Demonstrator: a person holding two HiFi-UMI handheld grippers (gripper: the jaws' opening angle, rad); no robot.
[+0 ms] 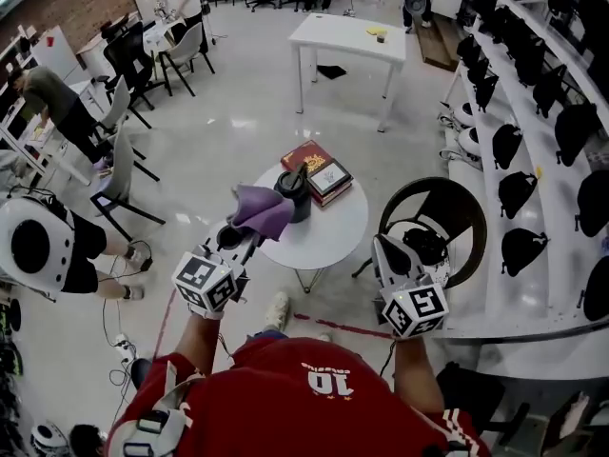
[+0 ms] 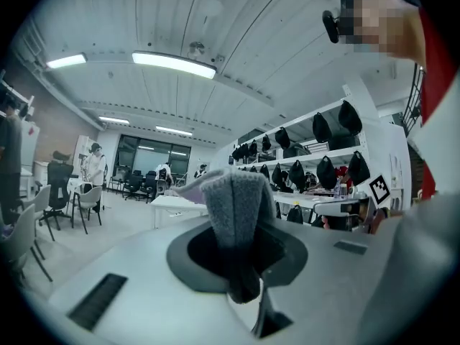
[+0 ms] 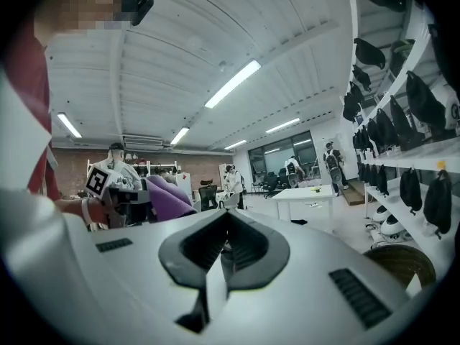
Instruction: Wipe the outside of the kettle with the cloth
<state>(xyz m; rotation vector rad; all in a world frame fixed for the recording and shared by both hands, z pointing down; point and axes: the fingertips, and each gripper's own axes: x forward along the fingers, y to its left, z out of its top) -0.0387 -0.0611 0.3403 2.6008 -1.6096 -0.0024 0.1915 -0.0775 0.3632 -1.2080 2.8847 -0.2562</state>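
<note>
The left tongs (image 2: pixel 241 264) clamp a soft purple cloth (image 1: pixel 262 210), held just beside the dark kettle (image 1: pixel 296 195) that stands on the round white desk (image 1: pixel 338 241). The right tongs (image 3: pixel 225 249) are pressed together on nothing, off the desk's edge.

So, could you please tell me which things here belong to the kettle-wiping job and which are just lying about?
For the job: kettle on the round table; purple cloth, clamped in the left hand-held gripper.
Lying about: stacked books beside the kettle; black chair; white table farther off.
</note>
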